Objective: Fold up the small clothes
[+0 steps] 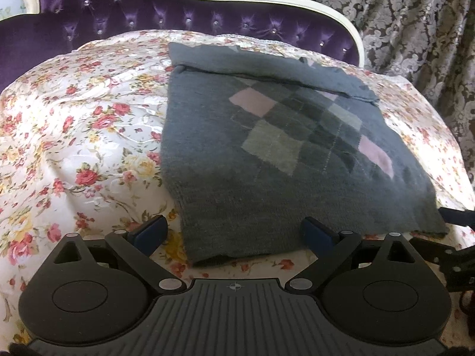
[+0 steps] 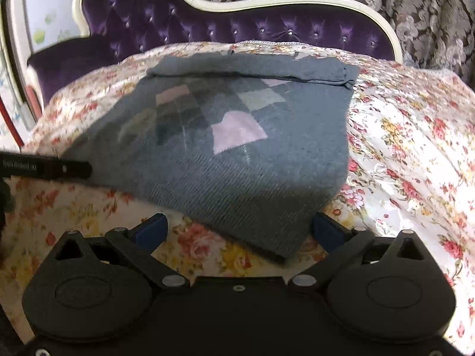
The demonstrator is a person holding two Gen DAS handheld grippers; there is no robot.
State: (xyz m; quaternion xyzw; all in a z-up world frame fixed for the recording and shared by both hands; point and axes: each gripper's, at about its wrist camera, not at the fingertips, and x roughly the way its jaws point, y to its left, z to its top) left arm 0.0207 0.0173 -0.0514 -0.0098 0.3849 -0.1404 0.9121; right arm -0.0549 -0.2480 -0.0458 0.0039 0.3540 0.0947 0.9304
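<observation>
A grey knitted sweater (image 1: 267, 154) with a pink and grey diamond pattern lies flat on the floral bedspread, its far part folded over into a band across the top. My left gripper (image 1: 234, 231) is open at the sweater's near left corner, its blue pads either side of the hem, nothing held. In the right wrist view the same sweater (image 2: 237, 154) lies ahead, and my right gripper (image 2: 240, 228) is open around its near right corner. The left gripper's black finger (image 2: 47, 169) shows at the left edge, resting at the sweater's side.
The floral bedspread (image 1: 74, 136) covers a bed with bare fabric left and right of the sweater. A purple tufted headboard (image 1: 184, 20) with a cream frame stands behind. Patterned curtains (image 1: 415, 23) hang at the back right. The right gripper's black body (image 1: 454, 264) shows at the right edge.
</observation>
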